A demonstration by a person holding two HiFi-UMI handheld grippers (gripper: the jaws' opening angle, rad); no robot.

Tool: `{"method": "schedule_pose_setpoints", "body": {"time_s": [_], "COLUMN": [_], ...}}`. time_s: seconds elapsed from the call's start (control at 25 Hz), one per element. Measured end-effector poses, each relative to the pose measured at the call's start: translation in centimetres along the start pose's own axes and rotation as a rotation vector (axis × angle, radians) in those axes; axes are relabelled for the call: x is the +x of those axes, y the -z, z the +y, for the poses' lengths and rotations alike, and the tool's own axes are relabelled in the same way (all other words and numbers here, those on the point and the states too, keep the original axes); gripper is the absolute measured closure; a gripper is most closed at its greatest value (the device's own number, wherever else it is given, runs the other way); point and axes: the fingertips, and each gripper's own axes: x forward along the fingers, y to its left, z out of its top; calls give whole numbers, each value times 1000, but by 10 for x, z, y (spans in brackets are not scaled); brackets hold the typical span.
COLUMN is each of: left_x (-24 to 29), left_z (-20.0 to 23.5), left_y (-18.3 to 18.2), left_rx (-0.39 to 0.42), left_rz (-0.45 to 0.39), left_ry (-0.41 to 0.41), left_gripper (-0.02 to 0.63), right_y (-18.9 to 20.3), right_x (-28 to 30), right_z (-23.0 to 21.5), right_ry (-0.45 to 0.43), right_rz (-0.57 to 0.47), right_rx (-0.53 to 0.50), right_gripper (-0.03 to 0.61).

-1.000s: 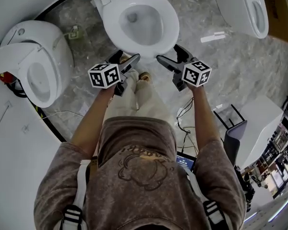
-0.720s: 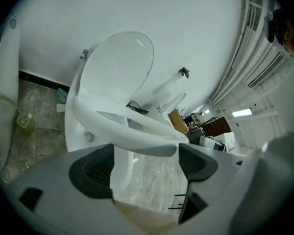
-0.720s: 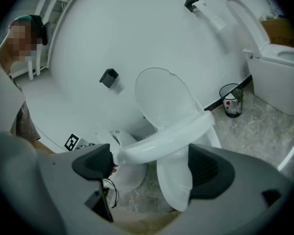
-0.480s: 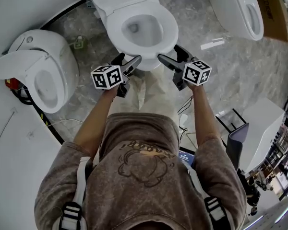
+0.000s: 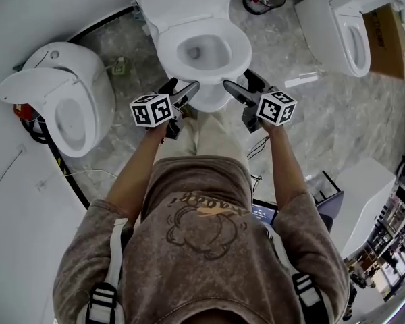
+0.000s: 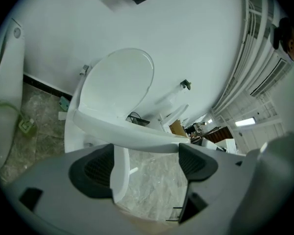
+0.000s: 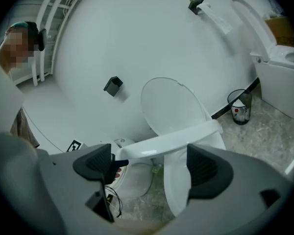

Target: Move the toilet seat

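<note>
Toilet seat is being shown by the head view lying flat on the bowl, straight ahead of both grippers. The left gripper and the right gripper are being held side by side with their tips at the bowl's front edge. Whether they are touching it cannot be told from above.

In the left gripper view the jaws are being held wide apart with nothing clamped. The seat's front rim is being seen as a white band just beyond and above the pads, and the bowl's pedestal is being seen close to the left pad. The raised lid, foreshortened from above, is being shown here as an upright oval behind the seat.

In the right gripper view the jaws are likewise being held wide apart and empty. The seat is crossing ahead of them, and the pedestal is being seen nearer the right pad. Only this view is catching the left gripper's dark tip beside its own left pad. A waste bin is being seen on the floor to the right.
</note>
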Motion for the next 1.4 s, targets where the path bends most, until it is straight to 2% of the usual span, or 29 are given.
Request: {"method": "schedule_pose_setpoints", "body": {"time_s": [0.48, 0.96, 1.4], "left_x": [1, 9, 9], "left_z": [-22, -34, -35], "left_y": [-27, -57, -85], "left_rx": [6, -30, -50], "left_rz": [-53, -141, -228], "left_ry": [-42, -137, -151], "left_gripper": [204, 204, 204], "right_y": [-28, -56, -77], "right_x": [9, 18, 29], "right_z": [7, 10, 15], "right_ry": [-52, -75, -105], "right_rz": [48, 62, 92], "right_rx": [-30, -36, -41], "right_gripper": [117, 123, 132]}}
